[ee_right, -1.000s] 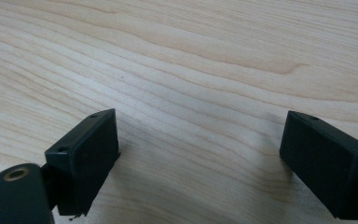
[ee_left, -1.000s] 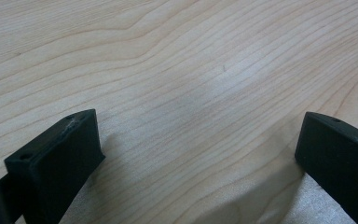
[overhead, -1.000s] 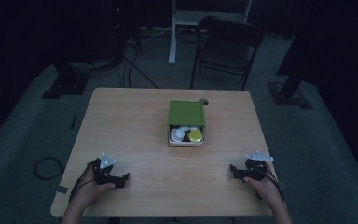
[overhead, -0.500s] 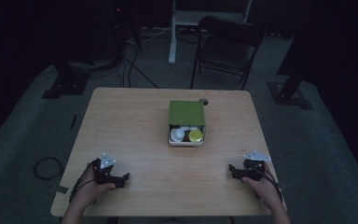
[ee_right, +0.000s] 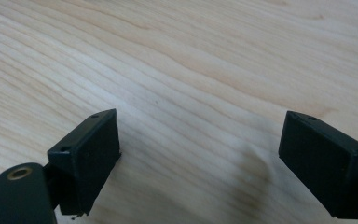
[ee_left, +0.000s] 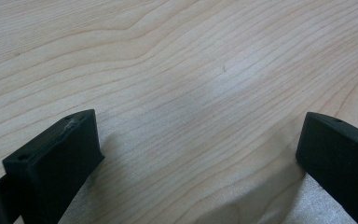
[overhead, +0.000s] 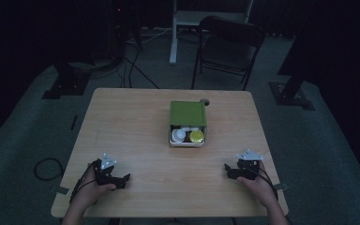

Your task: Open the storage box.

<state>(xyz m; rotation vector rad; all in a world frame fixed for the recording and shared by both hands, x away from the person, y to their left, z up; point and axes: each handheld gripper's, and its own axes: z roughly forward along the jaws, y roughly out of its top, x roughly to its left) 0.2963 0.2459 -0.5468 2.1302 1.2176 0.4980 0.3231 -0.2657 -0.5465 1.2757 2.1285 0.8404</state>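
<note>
Now both my left gripper (overhead: 122, 180) and right gripper (overhead: 228, 170) rest released on the near tabletop (overhead: 136, 126), while the green box (overhead: 187, 114), probably light, stiff, stands far at center, best gripped by its side walls.

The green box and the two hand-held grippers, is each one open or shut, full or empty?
green box: lid partly slid back, near end open, small containers inside.
yellow-lidded container: lid on, sitting in the box.
left hand-held gripper: open, empty, low over the table.
right hand-held gripper: open, empty, low over the table.
chair: standing empty behind the table.
</note>
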